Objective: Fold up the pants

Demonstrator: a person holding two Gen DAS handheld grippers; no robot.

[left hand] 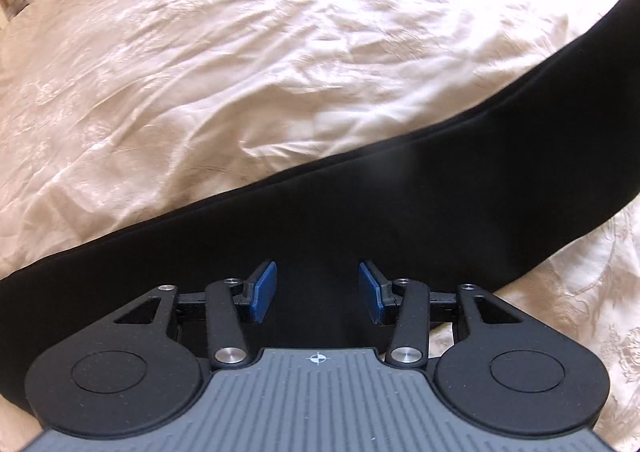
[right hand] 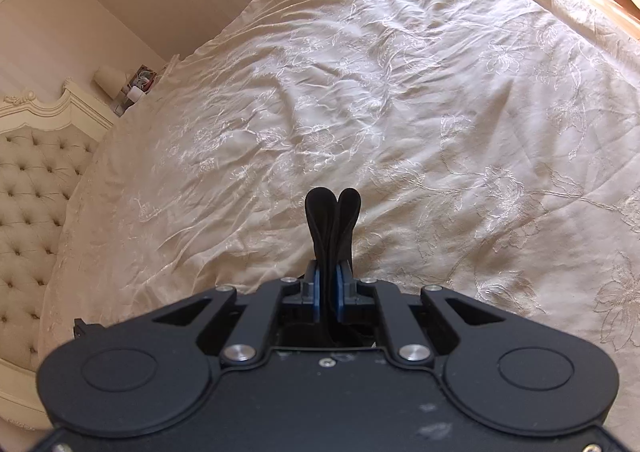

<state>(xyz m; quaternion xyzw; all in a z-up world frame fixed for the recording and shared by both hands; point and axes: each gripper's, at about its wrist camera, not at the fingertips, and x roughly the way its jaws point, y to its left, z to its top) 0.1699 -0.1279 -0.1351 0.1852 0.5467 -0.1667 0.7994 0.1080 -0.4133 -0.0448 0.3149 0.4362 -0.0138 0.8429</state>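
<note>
Right now, through the left wrist view, my left gripper (left hand: 318,292) hovers with jaws spread over the black pants (left hand: 400,204), which lie as a long band across the cream bedspread (left hand: 240,72), probably so I can take a second hold. Through the right wrist view, my right gripper (right hand: 328,284) pinches doubled pants fabric (right hand: 332,220), lifting it above the bed. No containers appear in either view.

The left gripper (left hand: 318,292) hovers with blue pads (left hand: 264,290) spread apart above black pants (left hand: 400,204); cream bedspread (left hand: 200,72) fills twelve o'clock
</note>
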